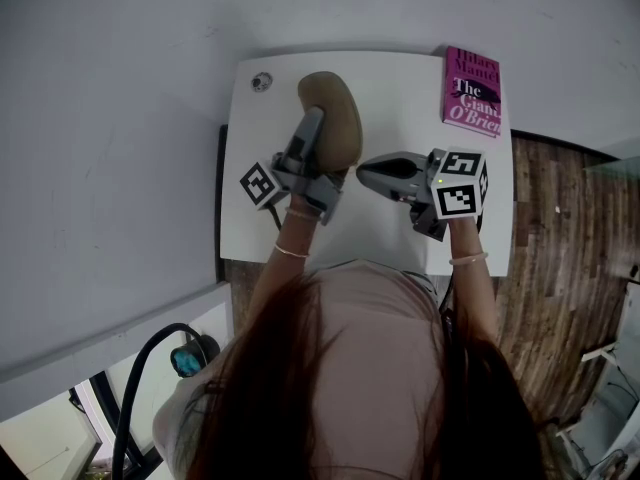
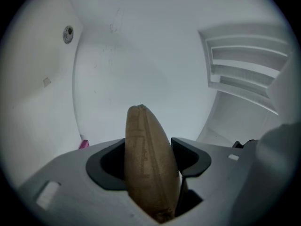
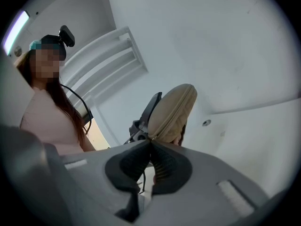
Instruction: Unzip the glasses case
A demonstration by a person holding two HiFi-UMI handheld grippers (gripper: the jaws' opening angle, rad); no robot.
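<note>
Glasses case (image 1: 335,108) gripped by left tongs (image 2: 149,161), right tongs (image 3: 151,147) closed; white table (image 1: 390,238), wood floor (image 1: 560,248).

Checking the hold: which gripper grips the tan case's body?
The left gripper, its fingers spread around the glasses case; the right gripper's fingers are pinched together at the case's end.

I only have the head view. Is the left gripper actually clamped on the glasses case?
Observer: Yes. The left gripper view shows the left gripper with both pads against the brown glasses case, which stands on edge between them.
Operator: Zipper opened yet?
Observer: No. In the right gripper view the zipper looks closed along the whole edge that shows.
Operator: And the right jaws?
Observer: The right gripper has its jaws together, tips at the case's near end. I cannot tell whether they pinch the pull.
</note>
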